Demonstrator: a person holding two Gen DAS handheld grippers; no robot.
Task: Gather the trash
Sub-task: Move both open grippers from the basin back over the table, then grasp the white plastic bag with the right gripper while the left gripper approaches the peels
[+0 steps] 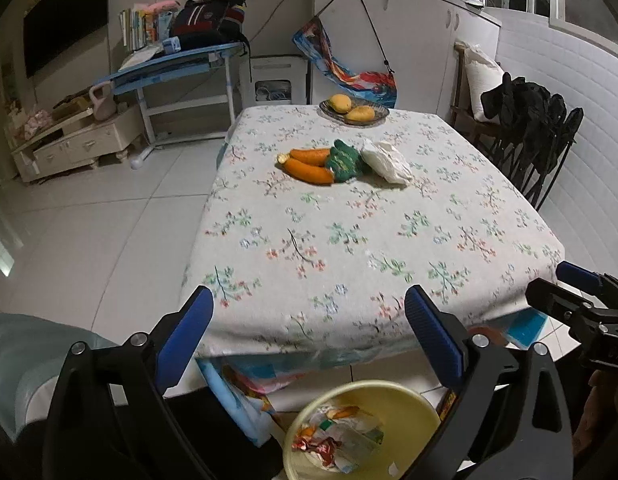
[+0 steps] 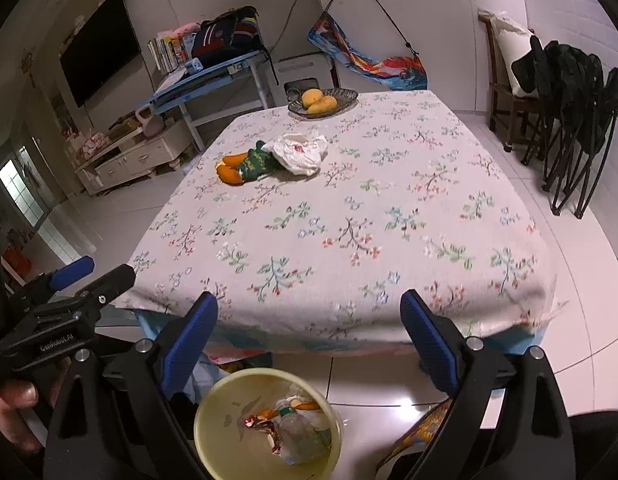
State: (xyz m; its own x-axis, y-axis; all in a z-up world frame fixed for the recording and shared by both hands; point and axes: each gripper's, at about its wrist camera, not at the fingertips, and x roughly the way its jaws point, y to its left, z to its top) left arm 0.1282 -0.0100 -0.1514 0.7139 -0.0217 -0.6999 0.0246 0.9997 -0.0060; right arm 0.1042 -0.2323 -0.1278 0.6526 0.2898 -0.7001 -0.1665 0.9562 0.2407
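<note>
A yellow bin (image 1: 413, 404) (image 2: 229, 400) stands on the floor at the table's near edge, holding wrappers and a plastic bottle (image 2: 297, 436). A crumpled white plastic bag (image 1: 385, 160) (image 2: 299, 152) lies far out on the flowered tablecloth (image 1: 349, 216) (image 2: 349, 220), beside a carrot plush toy (image 1: 321, 162) (image 2: 247, 166). My left gripper (image 1: 309, 332) is open and empty above the bin. My right gripper (image 2: 309, 332) is open and empty above the bin too. Each gripper shows in the other's view, the right one (image 1: 569, 292) and the left one (image 2: 93, 276).
A dish with two mangoes (image 1: 353, 110) (image 2: 321, 100) sits at the table's far end. Folded black chairs (image 1: 537, 136) (image 2: 577, 120) lean at the right wall. A blue desk (image 1: 177, 68) and a low cabinet (image 1: 77, 144) stand at the left. White tile floor surrounds the table.
</note>
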